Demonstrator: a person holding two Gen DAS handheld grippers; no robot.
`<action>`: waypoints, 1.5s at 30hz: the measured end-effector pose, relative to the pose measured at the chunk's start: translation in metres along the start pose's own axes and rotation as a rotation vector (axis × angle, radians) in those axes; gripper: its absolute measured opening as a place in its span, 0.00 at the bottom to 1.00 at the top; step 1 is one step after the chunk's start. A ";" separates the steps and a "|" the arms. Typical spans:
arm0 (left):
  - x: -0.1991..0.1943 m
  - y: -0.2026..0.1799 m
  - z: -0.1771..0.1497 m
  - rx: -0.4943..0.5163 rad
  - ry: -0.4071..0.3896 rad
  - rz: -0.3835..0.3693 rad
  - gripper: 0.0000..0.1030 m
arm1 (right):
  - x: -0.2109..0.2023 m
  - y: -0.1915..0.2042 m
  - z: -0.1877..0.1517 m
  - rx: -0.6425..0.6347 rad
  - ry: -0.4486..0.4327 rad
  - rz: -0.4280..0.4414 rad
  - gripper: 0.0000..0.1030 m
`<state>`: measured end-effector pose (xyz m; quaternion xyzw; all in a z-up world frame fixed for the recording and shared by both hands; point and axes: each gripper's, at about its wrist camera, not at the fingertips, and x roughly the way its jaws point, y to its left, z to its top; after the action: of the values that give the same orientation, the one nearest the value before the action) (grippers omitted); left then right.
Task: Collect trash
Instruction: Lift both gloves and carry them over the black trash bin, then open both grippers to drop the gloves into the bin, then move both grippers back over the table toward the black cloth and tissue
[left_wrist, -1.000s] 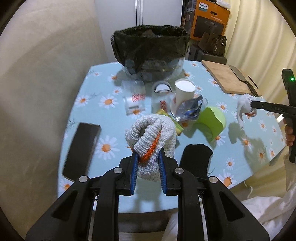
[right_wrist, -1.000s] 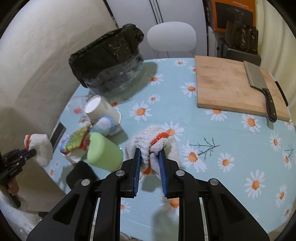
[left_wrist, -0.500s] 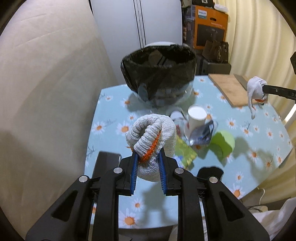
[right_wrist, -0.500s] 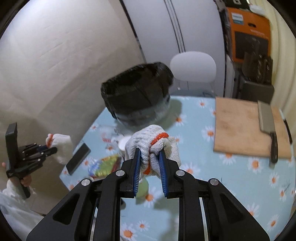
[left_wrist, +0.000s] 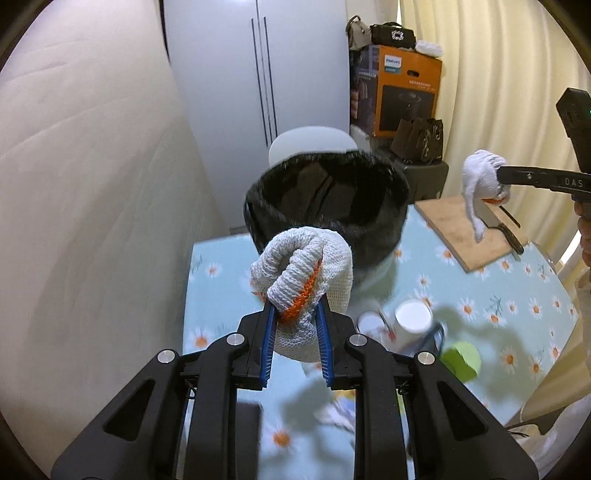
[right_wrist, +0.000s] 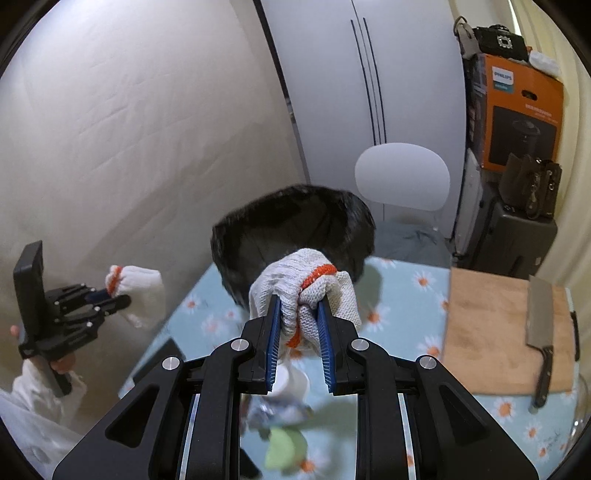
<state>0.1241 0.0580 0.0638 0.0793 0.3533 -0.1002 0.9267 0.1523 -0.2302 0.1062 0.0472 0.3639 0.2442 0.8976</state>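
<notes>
My left gripper is shut on a white knit glove with an orange cuff, held high above the table in front of the black-lined trash bin. My right gripper is shut on a second white glove with an orange cuff, also raised before the bin. Each gripper shows in the other's view: the right one with its glove at the right, the left one with its glove at the left. The bin is open at the top.
On the daisy tablecloth below lie a white paper cup, a green cup, a crumpled wrapper and a dark phone. A wooden board carries a cleaver. A white chair stands behind the bin.
Both grippers have risen well above the table with their gloves and moved towards the bin, which now sits lower and closer in both views.
</notes>
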 end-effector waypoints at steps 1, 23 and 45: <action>0.003 0.003 0.006 0.004 -0.010 -0.006 0.20 | 0.004 0.002 0.006 0.001 -0.004 0.002 0.18; 0.090 0.027 0.101 0.066 -0.184 -0.184 0.81 | 0.073 0.020 0.061 -0.018 -0.055 -0.080 0.75; 0.057 0.024 0.035 -0.028 -0.014 -0.089 0.94 | 0.043 0.034 -0.016 -0.075 0.043 -0.033 0.85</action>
<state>0.1936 0.0660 0.0535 0.0496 0.3514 -0.1368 0.9248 0.1544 -0.1819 0.0767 0.0024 0.3745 0.2438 0.8946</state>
